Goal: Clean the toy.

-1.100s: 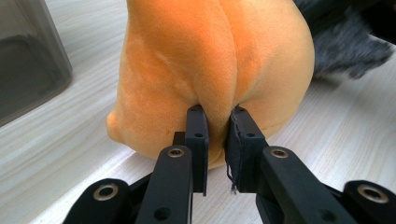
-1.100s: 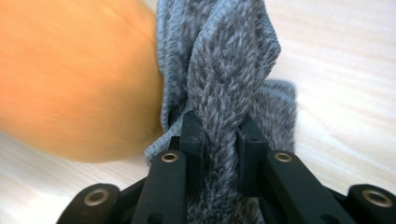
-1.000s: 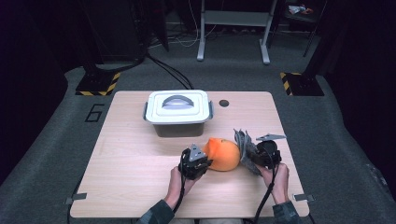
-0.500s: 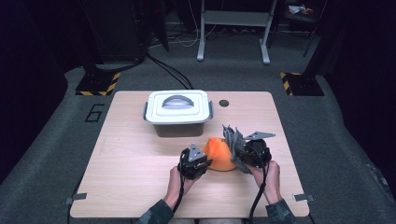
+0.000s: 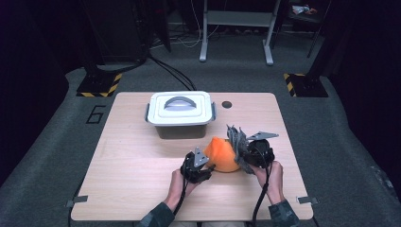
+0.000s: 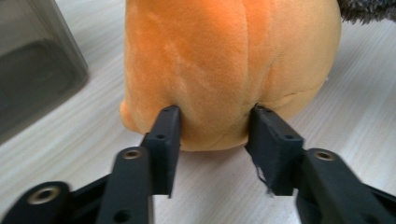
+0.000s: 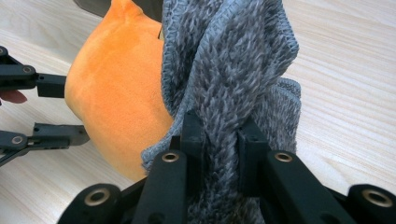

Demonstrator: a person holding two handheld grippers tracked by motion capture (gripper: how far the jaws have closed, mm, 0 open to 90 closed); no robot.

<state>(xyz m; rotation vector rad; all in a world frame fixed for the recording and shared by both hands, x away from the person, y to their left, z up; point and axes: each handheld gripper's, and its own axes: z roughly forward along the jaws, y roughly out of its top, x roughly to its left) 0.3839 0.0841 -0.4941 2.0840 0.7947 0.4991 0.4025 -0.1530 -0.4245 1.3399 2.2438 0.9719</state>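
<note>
While the right gripper (image 7: 219,135) clamps the grey knit cloth (image 7: 233,60), the left gripper (image 6: 212,128) – jaws just opening – brackets the orange plush toy (image 6: 224,60) at centre frame.

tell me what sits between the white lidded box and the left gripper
In the high view, only bare table lies between the white lidded box and the left gripper.

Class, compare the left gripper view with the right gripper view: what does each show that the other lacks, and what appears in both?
Left gripper view alone: a grey translucent container wall at the left edge, and the left gripper from behind, its jaws just opened and tips still touching the orange plush toy.

Right gripper view alone: the right gripper shut on a grey knitted cloth, and a fingertip at the left edge.

Both share: the orange toy, the grey cloth's edge and the light wooden table.
</note>
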